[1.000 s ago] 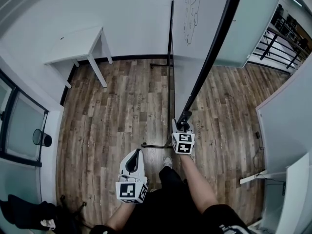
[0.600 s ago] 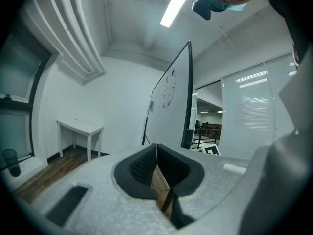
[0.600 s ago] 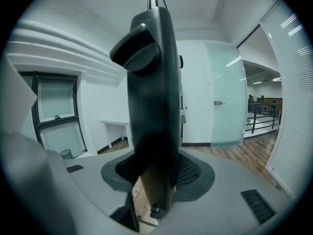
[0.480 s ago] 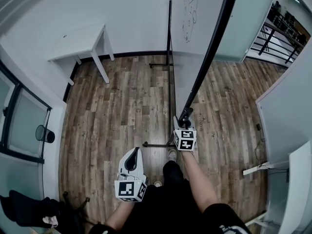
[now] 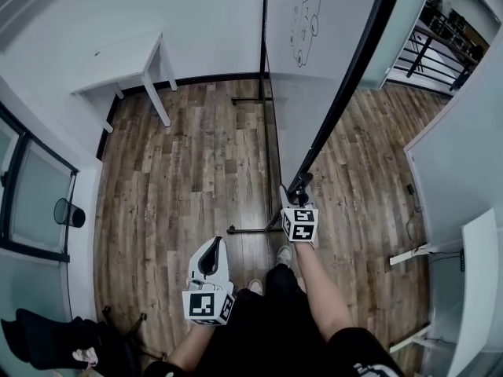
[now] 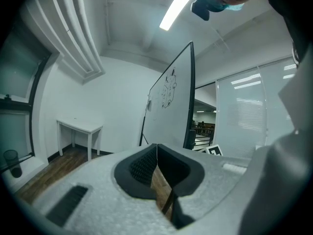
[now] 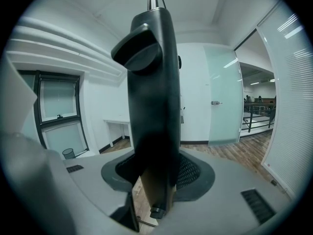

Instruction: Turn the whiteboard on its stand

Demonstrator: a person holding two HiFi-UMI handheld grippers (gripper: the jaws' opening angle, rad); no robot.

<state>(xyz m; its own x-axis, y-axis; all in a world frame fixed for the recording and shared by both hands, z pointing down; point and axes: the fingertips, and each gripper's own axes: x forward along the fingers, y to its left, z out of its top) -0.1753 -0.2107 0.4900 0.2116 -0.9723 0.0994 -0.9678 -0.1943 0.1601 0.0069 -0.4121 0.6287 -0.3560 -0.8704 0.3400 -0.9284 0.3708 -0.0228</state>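
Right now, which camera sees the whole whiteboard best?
The left gripper view: most of the whiteboard faces it, drawing included. The head view sees it steeply from above, top cut off; the right gripper view shows only its black frame close up.

The whiteboard [image 5: 310,93] stands ahead of you, its near end between your right gripper's [image 5: 298,188] jaws. Your left gripper [image 5: 214,247] hangs nearer you, to its left. A table [image 5: 118,57] sits far left against the wall [image 5: 196,22].
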